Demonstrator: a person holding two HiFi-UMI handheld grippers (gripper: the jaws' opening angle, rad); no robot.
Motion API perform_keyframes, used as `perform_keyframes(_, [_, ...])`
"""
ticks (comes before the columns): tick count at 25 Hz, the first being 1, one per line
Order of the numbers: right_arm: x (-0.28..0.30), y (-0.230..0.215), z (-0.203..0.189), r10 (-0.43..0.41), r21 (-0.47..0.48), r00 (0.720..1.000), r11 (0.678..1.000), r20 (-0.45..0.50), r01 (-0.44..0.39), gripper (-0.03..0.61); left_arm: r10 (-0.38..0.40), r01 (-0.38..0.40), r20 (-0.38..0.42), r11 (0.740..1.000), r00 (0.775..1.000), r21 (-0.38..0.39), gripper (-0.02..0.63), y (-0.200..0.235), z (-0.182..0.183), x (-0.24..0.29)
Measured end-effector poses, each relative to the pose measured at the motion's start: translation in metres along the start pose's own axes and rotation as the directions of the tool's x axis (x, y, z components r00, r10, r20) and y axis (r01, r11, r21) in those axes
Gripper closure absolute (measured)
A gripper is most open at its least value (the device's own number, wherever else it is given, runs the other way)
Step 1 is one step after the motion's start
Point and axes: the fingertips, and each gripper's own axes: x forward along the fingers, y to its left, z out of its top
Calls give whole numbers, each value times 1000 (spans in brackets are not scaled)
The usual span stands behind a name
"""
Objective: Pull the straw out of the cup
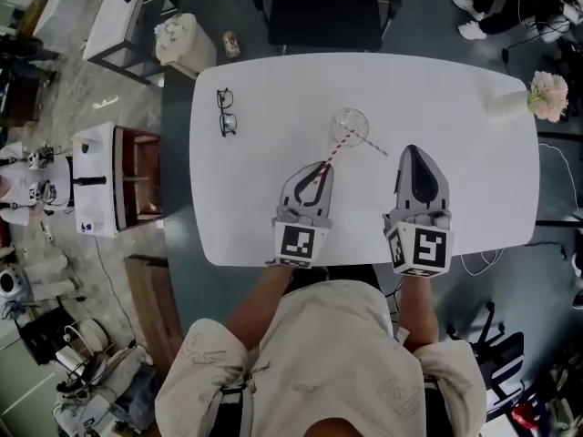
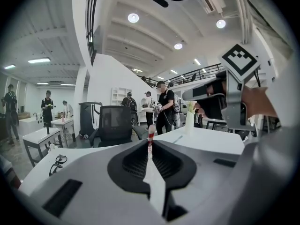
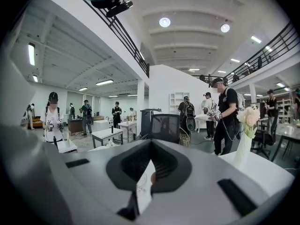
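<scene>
A clear cup stands on the white table, near its middle. A red-and-white striped straw slants from the cup's rim down-left into my left gripper, which is shut on it. In the left gripper view the straw pokes out a short way past the closed jaw tips of the left gripper. I cannot tell whether its far end is inside the cup. My right gripper hovers to the right of the cup, apart from it. In its own view the right gripper is shut on nothing.
Black eyeglasses lie at the table's left. A white vase of pale flowers stands at the far right corner. A black office chair sits behind the table. A low white cart stands on the floor to the left. Several people stand in the room.
</scene>
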Motion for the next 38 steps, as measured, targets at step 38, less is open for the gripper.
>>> perform_keyframes(38, [-180, 116, 71, -20, -107, 972, 993, 235, 47, 577, 225, -269, 336, 959, 915, 91, 589, 43, 125, -269])
